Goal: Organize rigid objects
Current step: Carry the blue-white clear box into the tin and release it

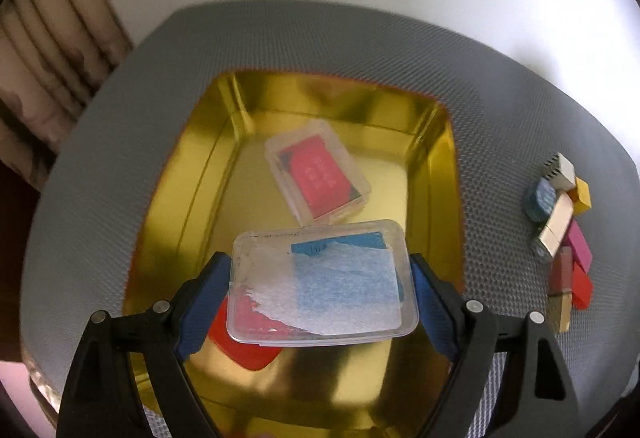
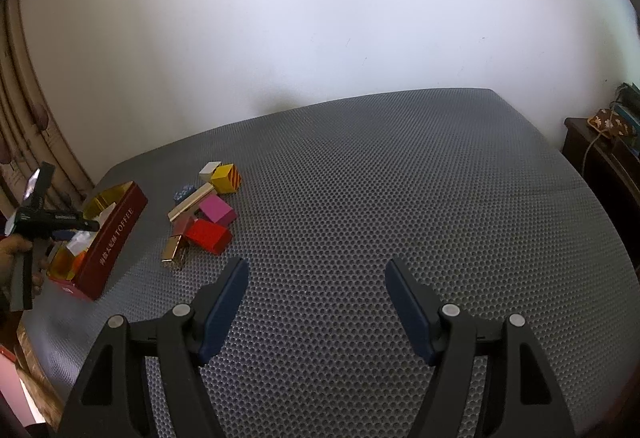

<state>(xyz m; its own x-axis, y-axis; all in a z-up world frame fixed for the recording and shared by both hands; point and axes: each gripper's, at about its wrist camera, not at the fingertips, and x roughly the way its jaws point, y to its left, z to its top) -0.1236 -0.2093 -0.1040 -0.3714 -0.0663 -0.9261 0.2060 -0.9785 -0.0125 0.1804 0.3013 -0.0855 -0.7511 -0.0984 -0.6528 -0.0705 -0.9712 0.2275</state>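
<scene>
Gold lines the inside of the tin (image 1: 436,165), which sits on a grey dimpled mat (image 1: 280,37). From the left wrist, the left gripper (image 1: 322,278) hangs over the tin's near end, its blue pads pressed on the two short sides of a clear case (image 1: 320,278) — jaws clamped on it, holding it above the floor of the tin. Blue and white paper shows through the case lid. Under its near left corner lies a red block (image 1: 240,342) on the tin floor. Toward the far end of the tin rests a second case (image 1: 316,173), clear too, lying at a slant with a red card inside. Off by the mat's right edge a heap of blocks (image 1: 562,234) is bunched together: white, blue, yellow, cream, pink, red and gold ones, touching one another.

From the right wrist, the right gripper (image 2: 316,298) hovers over bare mat (image 2: 400,197), jaws spread wide with nothing between them. The tin (image 2: 116,238) shows its dark red side with gold lettering at the mat's left edge, and the left gripper (image 2: 60,226) reaches over it, a hand (image 2: 16,254) behind. Just right of the tin is the heap of blocks (image 2: 204,213) — well apart from the right gripper. A white wall (image 2: 320,17) stands behind the mat.
</scene>
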